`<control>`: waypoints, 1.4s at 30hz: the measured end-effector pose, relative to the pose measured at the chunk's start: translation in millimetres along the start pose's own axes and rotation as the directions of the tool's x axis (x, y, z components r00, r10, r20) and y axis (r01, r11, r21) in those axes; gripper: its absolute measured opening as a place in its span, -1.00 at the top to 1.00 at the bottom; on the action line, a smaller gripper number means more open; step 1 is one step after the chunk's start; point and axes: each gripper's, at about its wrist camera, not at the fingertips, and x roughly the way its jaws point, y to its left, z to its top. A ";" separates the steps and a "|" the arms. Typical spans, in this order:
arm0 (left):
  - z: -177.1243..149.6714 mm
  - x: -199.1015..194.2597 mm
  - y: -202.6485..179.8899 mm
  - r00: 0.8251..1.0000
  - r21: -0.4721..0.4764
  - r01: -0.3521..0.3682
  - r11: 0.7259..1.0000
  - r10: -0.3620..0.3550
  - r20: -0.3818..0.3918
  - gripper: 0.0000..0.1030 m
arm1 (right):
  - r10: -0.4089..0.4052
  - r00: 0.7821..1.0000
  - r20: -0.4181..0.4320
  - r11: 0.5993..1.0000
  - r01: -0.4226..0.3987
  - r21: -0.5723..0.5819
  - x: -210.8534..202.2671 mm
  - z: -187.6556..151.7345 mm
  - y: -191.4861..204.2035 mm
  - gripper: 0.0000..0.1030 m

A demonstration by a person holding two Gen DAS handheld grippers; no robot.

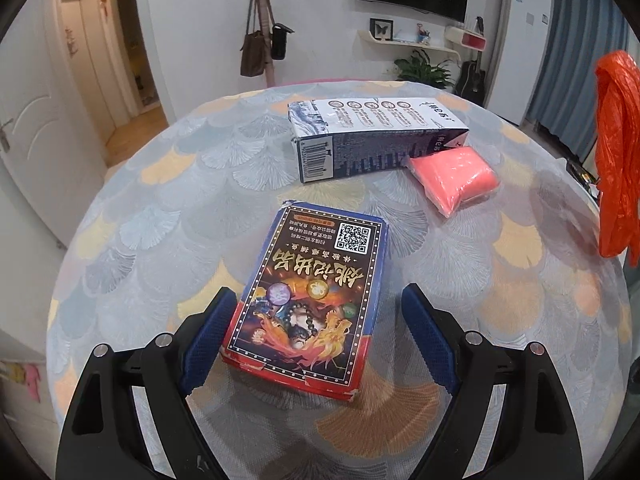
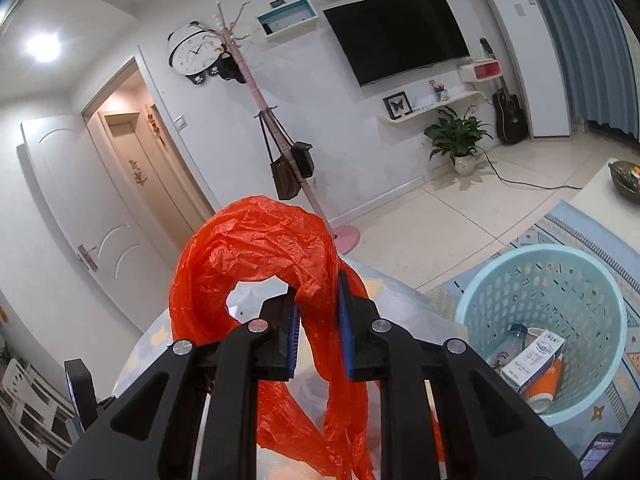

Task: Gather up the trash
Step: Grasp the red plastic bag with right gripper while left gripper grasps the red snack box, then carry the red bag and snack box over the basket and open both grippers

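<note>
My left gripper (image 1: 316, 300) is open, its blue fingers on either side of a flat blue and red printed box (image 1: 310, 300) that lies on the round table (image 1: 132, 248). Behind it lie a long white and blue carton (image 1: 372, 140) and a pink packet (image 1: 454, 178). My right gripper (image 2: 318, 304) is shut on an orange plastic bag (image 2: 256, 248) and holds it up above the table's edge. The bag also hangs at the right edge of the left wrist view (image 1: 616, 152).
A light blue basket (image 2: 500, 276) stands on the floor to the right of the table, with a bottle (image 2: 510, 342), a white carton (image 2: 534, 360) and an orange cup inside. A pink coat stand (image 2: 256, 92) with bags stands beyond the table. A potted plant (image 2: 458, 136) is by the wall.
</note>
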 end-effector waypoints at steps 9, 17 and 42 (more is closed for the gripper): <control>-0.8 -2.5 -2.6 1.000 0.019 -0.018 1.000 0.018 0.010 -0.59 | -0.006 0.999 0.034 0.999 0.004 0.043 -10.3 2.6 -17.5 0.72; -0.5 -4.6 -9.7 0.999 0.036 -0.028 0.999 0.028 0.020 -0.54 | -0.046 0.998 0.051 0.995 0.041 0.088 -16.3 3.7 -39.7 0.72; 17.3 -26.4 -39.5 0.994 0.021 0.102 0.995 -0.103 0.025 -0.14 | -0.196 0.979 0.063 0.980 0.194 0.034 -69.7 39.0 -34.6 0.72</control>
